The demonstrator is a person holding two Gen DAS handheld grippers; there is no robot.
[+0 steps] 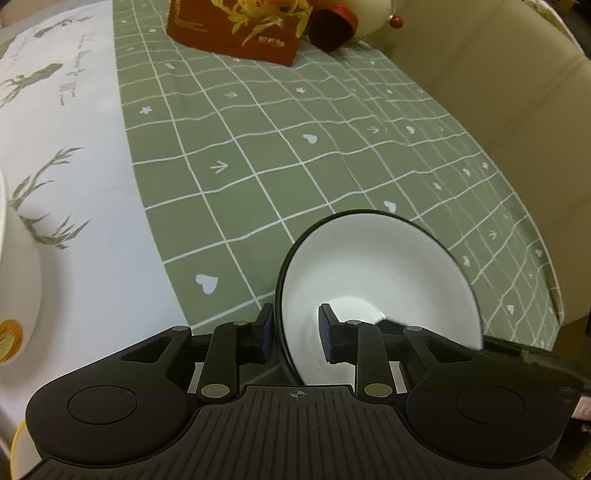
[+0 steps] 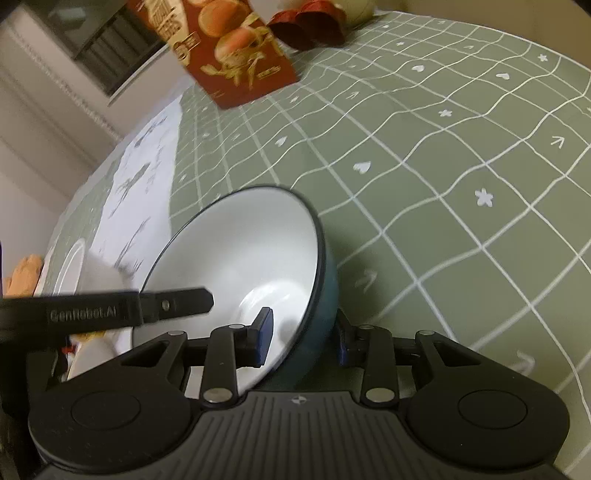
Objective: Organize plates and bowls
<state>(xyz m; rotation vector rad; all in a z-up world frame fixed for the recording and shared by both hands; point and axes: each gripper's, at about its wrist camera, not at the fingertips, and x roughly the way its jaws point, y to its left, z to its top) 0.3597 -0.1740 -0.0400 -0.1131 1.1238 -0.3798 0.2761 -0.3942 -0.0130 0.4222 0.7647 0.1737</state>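
A bowl, white inside with a dark teal outside, is tilted above the green checked tablecloth. My left gripper straddles its left rim, one pad outside, one inside, with a gap at the inner pad. In the right wrist view the same bowl is held at its right rim by my right gripper, one pad inside and one outside. The left gripper's finger reaches over the bowl from the left.
A red food box and a dark red cup stand at the far end of the table. White plates lie at the left on the white deer-print cloth. A beige chair stands right.
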